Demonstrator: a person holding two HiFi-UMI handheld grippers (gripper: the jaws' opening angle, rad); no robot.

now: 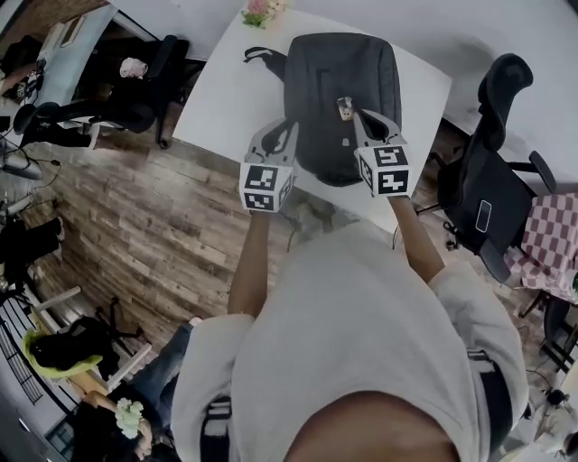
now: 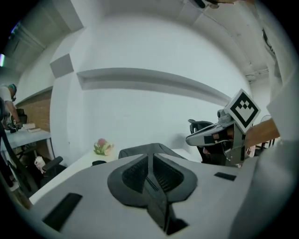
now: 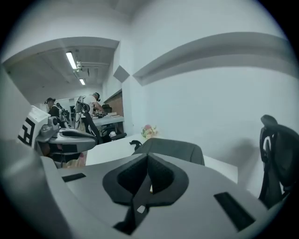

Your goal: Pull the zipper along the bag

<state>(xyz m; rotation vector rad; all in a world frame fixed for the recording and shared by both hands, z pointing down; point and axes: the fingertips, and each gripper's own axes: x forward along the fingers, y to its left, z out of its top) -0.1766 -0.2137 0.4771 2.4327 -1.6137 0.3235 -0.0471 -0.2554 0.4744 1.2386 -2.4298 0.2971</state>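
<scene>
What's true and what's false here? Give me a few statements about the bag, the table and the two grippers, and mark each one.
1. The dark backpack lies on the white table. True.
2. The left gripper is clamped on a strap of the bag. False: its jaws are together with nothing between them.
3. Some flowers sit at the far end of the table. True.
4. The right gripper has its jaws wide apart. False: they are closed together.
5. A red stool stands at the person's right. False: a black office chair stands there.
</scene>
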